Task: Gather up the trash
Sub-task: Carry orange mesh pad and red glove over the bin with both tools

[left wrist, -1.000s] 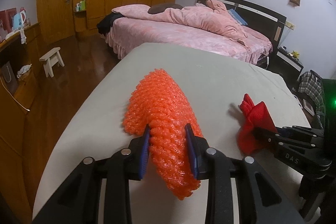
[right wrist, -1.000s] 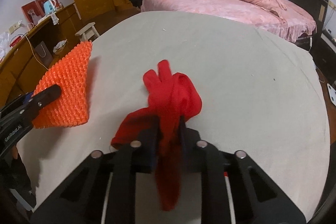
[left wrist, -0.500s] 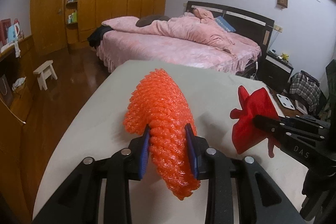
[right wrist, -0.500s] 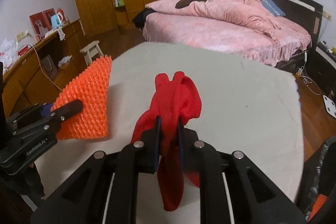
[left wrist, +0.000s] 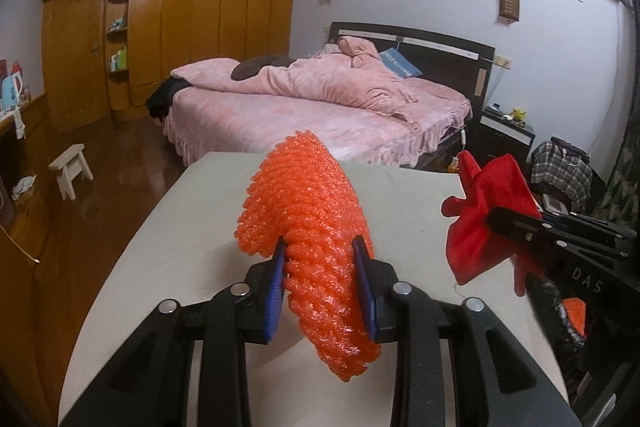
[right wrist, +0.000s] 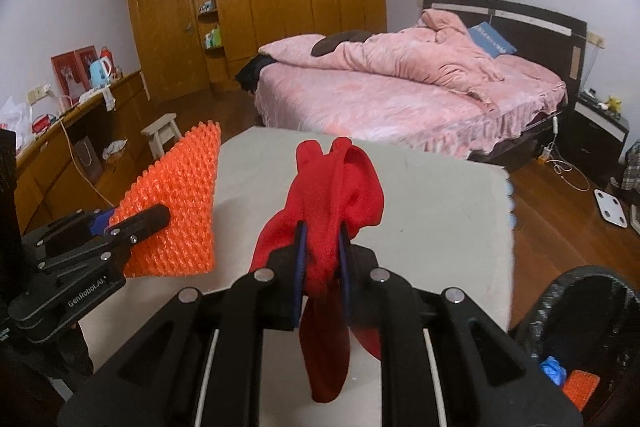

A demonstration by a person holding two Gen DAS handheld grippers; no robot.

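Both tools are rising off the counter [right wrist: 440, 195]: left tool [left wrist: 320, 283] pinching orange foam netting [left wrist: 312, 211], right tool [right wrist: 322, 259] pinching red cloth [right wrist: 340, 187], both clear for binning.

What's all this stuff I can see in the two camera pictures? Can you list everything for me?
Orange foam net sleeve: one, orange, lifted off the table, clamped in the left gripper.
Red cloth: one, red, hanging from the right gripper.
Pale grey table: one, grey, under both grippers.
Dark bin: one, black, at the table's right; blue and orange scraps inside.
Bed with pink bedding: one, pink, beyond the table.
Wooden wardrobe: one, brown, back wall.
Small white stool: one, on the wood floor, left.
Dark nightstand: one, right of the bed.
Light blue kettle: one, on the left counter.
Left gripper: one, black with blue pads.
Right gripper: one, black with blue pads.
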